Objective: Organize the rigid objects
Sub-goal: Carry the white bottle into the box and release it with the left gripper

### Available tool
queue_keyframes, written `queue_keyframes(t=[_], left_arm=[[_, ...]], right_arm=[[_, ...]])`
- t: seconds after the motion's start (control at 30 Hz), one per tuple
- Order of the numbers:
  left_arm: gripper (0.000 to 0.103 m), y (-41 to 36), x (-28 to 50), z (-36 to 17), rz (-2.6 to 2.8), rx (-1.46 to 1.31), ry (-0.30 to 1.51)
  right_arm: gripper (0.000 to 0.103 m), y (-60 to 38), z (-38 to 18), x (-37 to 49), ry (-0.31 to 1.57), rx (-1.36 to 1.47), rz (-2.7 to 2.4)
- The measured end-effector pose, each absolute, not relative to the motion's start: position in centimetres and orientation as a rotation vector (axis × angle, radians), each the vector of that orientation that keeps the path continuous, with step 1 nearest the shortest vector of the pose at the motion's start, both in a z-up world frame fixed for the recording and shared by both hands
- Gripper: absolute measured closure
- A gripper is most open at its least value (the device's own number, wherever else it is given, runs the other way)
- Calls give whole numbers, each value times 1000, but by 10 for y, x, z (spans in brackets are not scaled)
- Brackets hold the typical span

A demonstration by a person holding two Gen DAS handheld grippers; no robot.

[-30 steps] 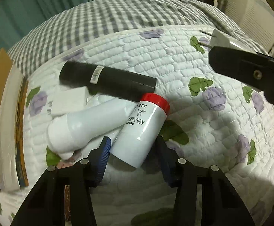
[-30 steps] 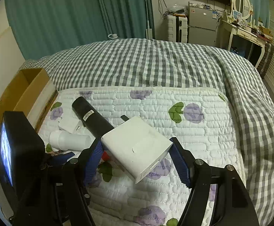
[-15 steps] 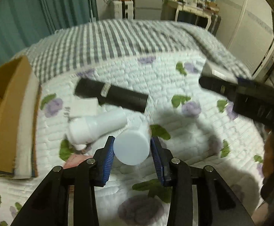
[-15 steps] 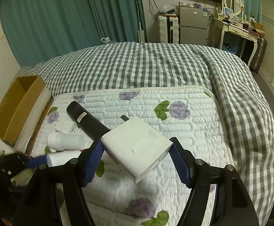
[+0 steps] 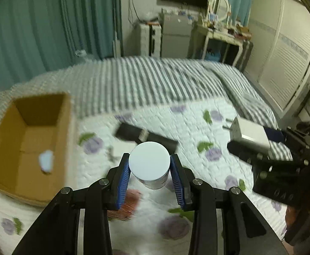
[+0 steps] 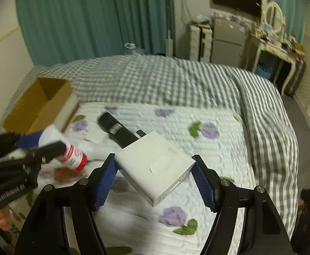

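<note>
Left wrist view: an open cardboard box (image 5: pixel 29 142) sits at the far left on the bed, a pale scrap inside. The left gripper (image 5: pixel 149 171) is closed on a white bottle (image 5: pixel 149 164), held clear above the floral quilt (image 5: pixel 197 201); its red cap shows in the right wrist view. Behind it a black cylinder (image 5: pixel 155 137) lies on the quilt. At right, the right gripper (image 6: pixel 155 175) clamps a white adapter box (image 6: pixel 155 165), tilted, off the quilt.
</note>
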State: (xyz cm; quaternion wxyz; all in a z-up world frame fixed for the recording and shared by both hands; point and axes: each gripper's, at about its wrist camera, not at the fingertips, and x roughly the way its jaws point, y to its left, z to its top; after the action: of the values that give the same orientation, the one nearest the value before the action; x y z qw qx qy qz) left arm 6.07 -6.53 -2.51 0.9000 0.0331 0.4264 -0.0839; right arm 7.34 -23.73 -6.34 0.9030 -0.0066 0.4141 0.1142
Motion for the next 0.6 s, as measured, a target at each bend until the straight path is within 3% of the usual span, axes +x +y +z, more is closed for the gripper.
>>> queue_keyframes(t=[0.33, 0.6], left_arm=[[66, 31, 86, 39, -7, 131, 774], [66, 103, 117, -7, 104, 171, 854]], right_arm=[[33, -121, 8, 102, 713, -77, 468], [33, -26, -6, 149, 713, -80, 589]])
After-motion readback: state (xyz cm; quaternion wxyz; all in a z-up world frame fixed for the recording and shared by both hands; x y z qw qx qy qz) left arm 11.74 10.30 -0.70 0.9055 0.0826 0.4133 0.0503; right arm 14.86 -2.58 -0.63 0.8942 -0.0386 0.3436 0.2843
